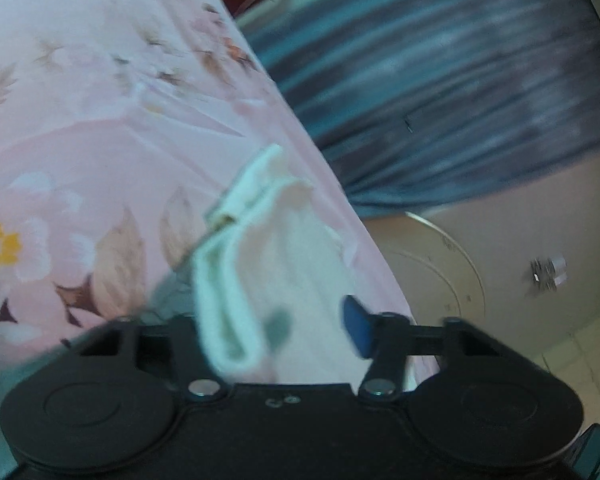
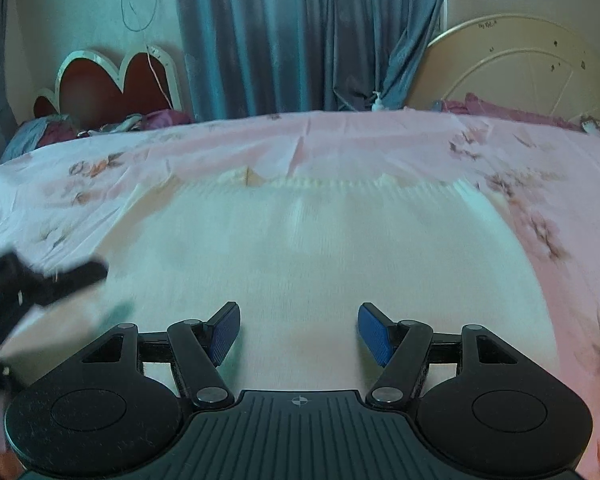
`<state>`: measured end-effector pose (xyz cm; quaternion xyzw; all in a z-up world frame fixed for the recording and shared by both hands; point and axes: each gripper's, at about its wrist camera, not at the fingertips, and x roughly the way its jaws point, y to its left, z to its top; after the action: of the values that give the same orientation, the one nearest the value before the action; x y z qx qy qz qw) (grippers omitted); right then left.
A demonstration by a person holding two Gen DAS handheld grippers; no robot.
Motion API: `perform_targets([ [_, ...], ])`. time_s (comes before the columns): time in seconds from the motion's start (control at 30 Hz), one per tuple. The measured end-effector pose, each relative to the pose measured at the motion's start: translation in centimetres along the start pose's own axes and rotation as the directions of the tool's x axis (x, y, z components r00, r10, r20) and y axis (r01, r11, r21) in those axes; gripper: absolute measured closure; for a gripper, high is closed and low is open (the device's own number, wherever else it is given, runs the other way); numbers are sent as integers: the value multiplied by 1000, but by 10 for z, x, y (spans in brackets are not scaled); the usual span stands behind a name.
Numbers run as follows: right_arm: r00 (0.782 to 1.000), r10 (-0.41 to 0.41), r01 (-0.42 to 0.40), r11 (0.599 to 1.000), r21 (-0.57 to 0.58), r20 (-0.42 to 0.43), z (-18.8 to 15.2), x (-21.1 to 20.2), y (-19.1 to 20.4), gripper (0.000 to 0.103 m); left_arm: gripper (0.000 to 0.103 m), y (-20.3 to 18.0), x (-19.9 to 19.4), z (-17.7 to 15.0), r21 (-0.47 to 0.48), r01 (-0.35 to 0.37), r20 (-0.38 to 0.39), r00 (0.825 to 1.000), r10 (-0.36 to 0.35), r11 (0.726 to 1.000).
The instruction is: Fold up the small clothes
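Jaws wide on the right gripper (image 2: 298, 330) above the white garment (image 2: 320, 248); no legible writing.

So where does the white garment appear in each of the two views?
Left wrist: white garment, bunched fold at lower centre, draped over the left gripper.
Right wrist: it lies spread flat across the centre, beyond the open fingers.
Shared landmark: blue curtain.
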<state>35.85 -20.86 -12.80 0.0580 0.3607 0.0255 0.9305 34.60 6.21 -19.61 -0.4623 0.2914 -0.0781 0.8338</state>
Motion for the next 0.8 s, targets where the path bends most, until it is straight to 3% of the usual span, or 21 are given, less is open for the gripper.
perform_targets([
  [0.13, 1000, -7, 6, 999, -40, -3, 8, 22, -2, 38, 85, 7, 1, -1, -28, -30, 30, 999, 31, 999],
  [0.17, 999, -16, 13, 998, -60, -37, 5, 31, -2, 38, 88, 8, 2, -1, -36, -38, 35, 999, 40, 999],
  [0.23, 1000, -19, 16, 991, -130, -19, -6, 37, 1, 38, 92, 8, 2, -1, -45, -53, 45, 997, 55, 998],
  [0.3, 1000, -31, 30, 980, -196, -4, -12, 36, 6, 37, 94, 5, 0, -2, -32, -65, 51, 997, 66, 997],
  [0.57, 999, -9, 18, 977, -214, 41, -21, 37, 3, 36, 96, -31, -9, -3, 115, -81, 98, 993, 70, 990],
  [0.67, 999, 11, -3, 976, -216, 33, -18, 36, 2, 35, 96, -56, -9, -5, 226, -61, 101, 994, 39, 972],
  [0.8, 998, 63, -58, 981, -183, 25, -12, 30, -9, 35, 96, -101, 0, -16, 384, 1, 61, 998, -27, 923],
])
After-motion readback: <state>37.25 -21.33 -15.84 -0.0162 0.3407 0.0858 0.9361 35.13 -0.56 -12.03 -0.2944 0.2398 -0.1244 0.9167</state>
